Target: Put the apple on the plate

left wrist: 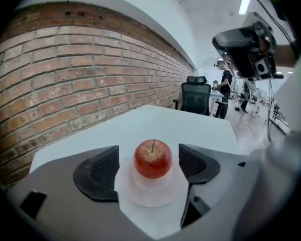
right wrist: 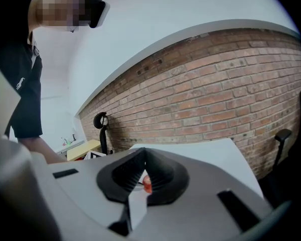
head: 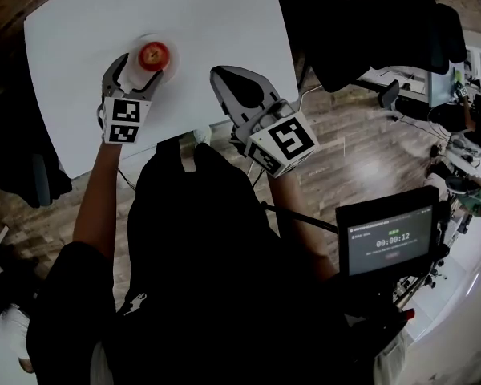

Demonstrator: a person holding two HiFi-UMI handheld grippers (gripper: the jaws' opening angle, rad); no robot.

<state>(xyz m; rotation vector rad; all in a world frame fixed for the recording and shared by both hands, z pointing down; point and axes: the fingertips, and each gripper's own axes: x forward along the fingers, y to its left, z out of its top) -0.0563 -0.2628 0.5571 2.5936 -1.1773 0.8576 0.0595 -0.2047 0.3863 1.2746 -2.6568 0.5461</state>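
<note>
A red apple (head: 154,54) (left wrist: 153,158) stands upright on a small white plate (head: 175,62) (left wrist: 150,199) on the white table (head: 184,6). My left gripper (head: 140,67) (left wrist: 149,165) is open, with one pad on each side of the apple and a gap between each pad and the fruit. My right gripper (head: 223,75) (right wrist: 143,157) hovers to the right of the plate over the table's near edge. It is shut with nothing in it. A sliver of the apple (right wrist: 147,184) shows past its closed jaws.
A brick wall (left wrist: 65,74) runs along the table's far side. Black office chairs (head: 369,30) stand off the table's right edge on the wooden floor. A screen with a timer (head: 389,239) is at the lower right. A person (left wrist: 226,84) stands far off.
</note>
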